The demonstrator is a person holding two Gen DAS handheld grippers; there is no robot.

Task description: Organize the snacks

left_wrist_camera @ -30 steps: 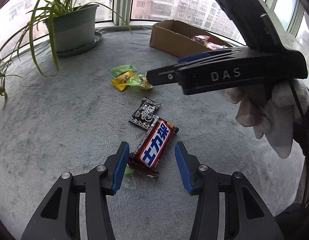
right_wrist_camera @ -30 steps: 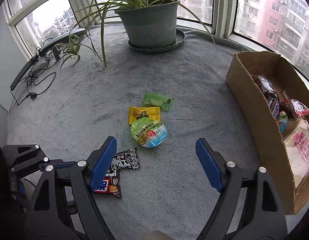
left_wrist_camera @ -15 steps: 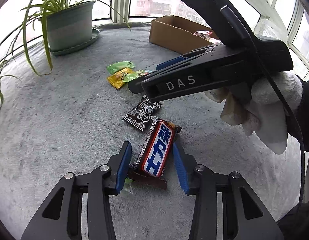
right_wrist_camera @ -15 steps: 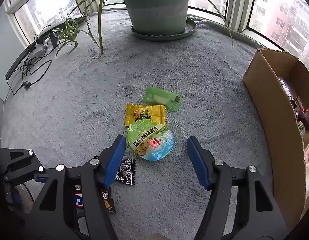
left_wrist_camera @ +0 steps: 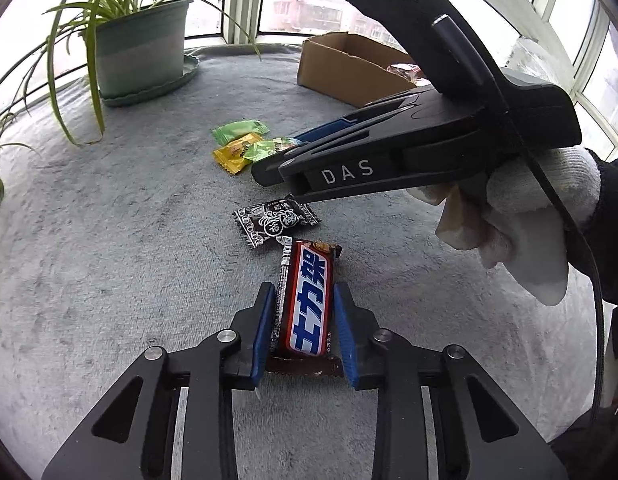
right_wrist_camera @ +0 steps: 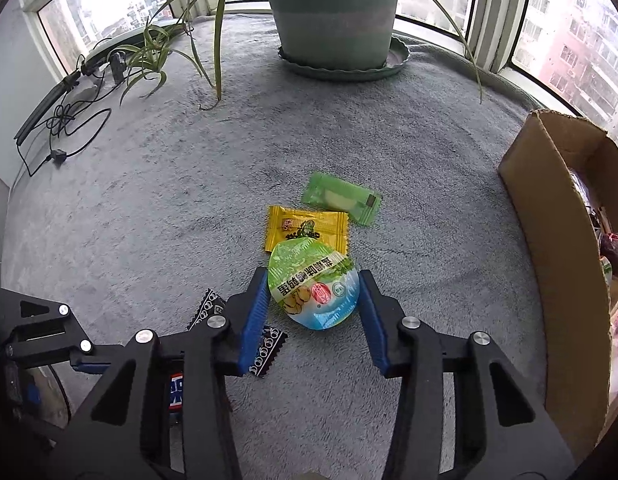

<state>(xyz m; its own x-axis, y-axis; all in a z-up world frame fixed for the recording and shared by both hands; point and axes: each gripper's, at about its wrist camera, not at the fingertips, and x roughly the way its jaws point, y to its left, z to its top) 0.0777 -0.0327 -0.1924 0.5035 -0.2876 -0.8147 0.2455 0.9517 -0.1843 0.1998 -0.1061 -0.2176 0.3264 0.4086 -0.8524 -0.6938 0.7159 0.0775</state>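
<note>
On the grey carpeted tabletop (right_wrist_camera: 149, 208) the left tongs (left_wrist_camera: 303, 320) have just been closing, and their blue pads now press both long sides of a brown chocolate bar (left_wrist_camera: 305, 308) that lies lengthwise between them, its far end sticking out past the tips. Just beyond that end lies a black patterned candy packet (left_wrist_camera: 275, 222), close to the bar.

The right tongs (right_wrist_camera: 315, 308) have also just been closing around a round green-lidded jelly cup (right_wrist_camera: 313, 288). The cup sits between the two blue pads; the left pad looks to be against its rim and the right pad is right at its edge, but I cannot tell whether they are squeezing it yet. The cup overlaps the near edge of a yellow packet (right_wrist_camera: 307, 228), and a green packet (right_wrist_camera: 341, 198) lies just beyond that, touching or nearly so.

A white-gloved hand (left_wrist_camera: 521, 232) holds the right tool. A cardboard box (right_wrist_camera: 557, 248) with snacks inside stands off to the right, well apart from the loose snacks. A potted plant (right_wrist_camera: 333, 12) stands at the window.
</note>
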